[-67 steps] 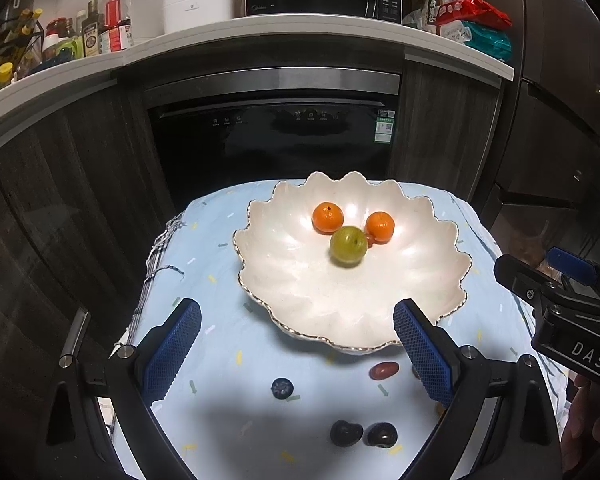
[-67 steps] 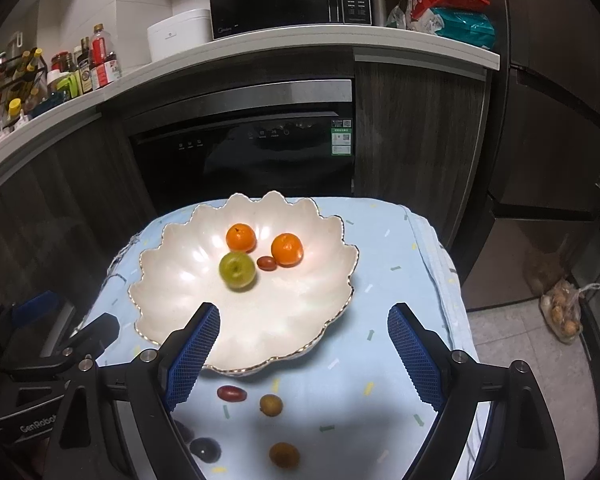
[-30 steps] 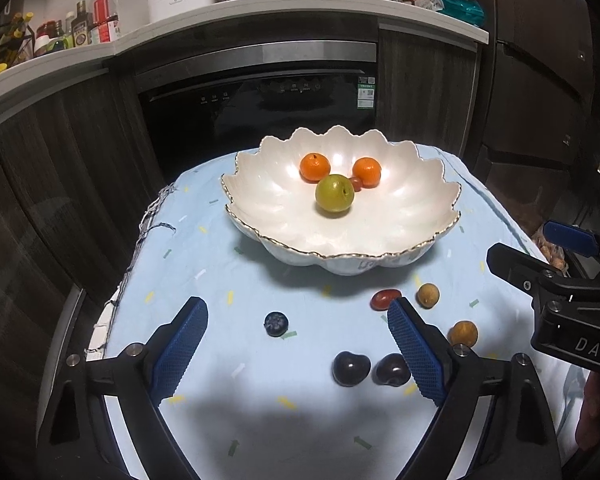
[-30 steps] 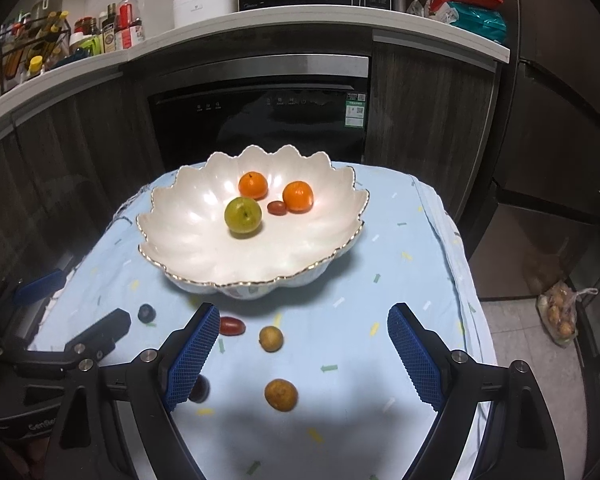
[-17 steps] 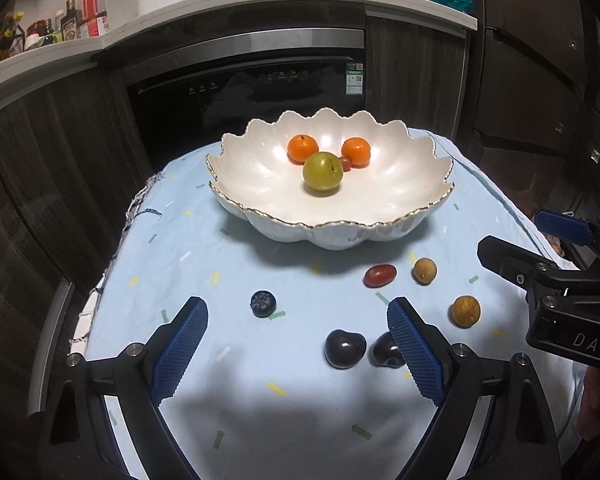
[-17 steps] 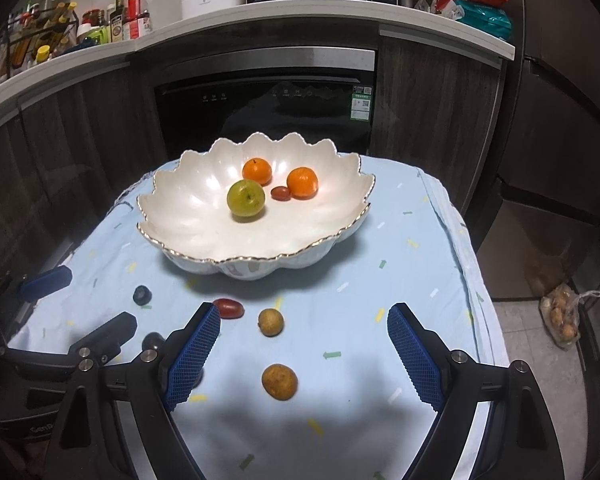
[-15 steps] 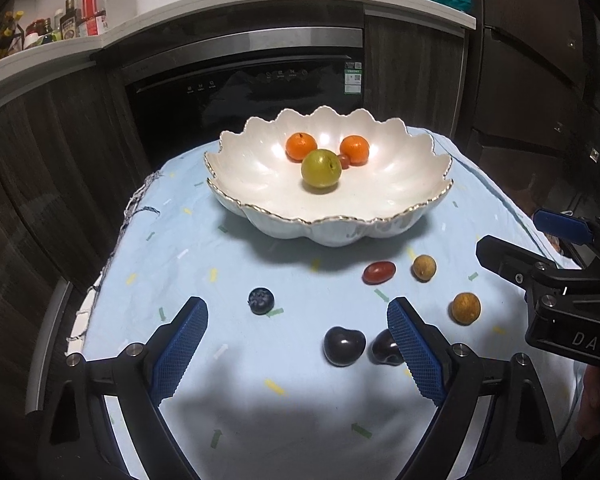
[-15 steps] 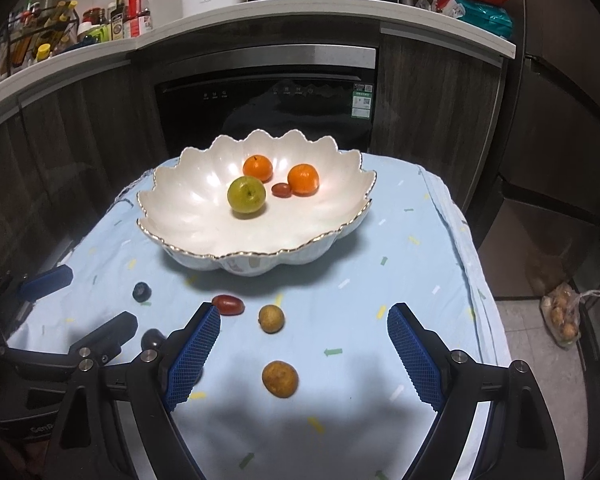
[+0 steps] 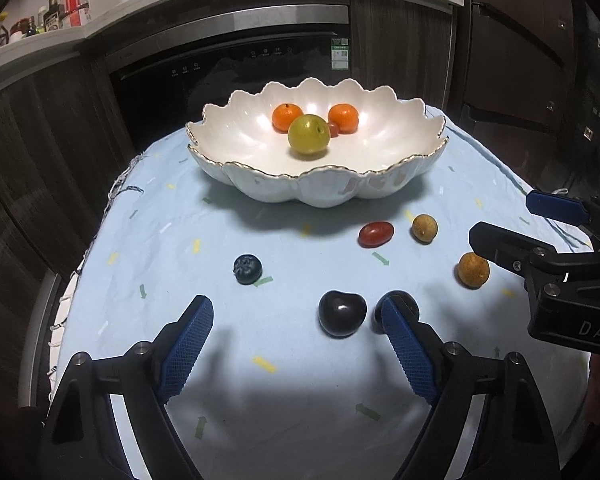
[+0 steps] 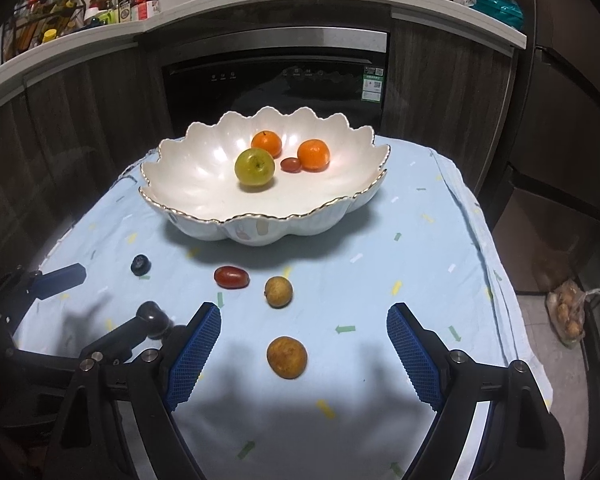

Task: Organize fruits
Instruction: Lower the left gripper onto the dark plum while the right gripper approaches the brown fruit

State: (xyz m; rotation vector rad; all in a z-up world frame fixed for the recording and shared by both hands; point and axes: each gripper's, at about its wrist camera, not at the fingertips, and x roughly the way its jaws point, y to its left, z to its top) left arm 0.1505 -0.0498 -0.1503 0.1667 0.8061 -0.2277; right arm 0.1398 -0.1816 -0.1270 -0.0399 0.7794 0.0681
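Bowl [image 9: 320,190]: two oranges, one green fruit, one small red fruit.
Cloth [image 9: 260,400]: six loose fruits.
Left gripper [image 9: 296,344]: jaws closing, nothing between.
Right gripper [image 10: 304,344]: jaws spread, empty.

dim, overhead glare, fisheye-warped edges

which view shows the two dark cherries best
The left wrist view. One dark cherry lies in plain sight, the second sits partly behind that gripper's finger. In the right wrist view only one peeks out behind the left gripper's finger.
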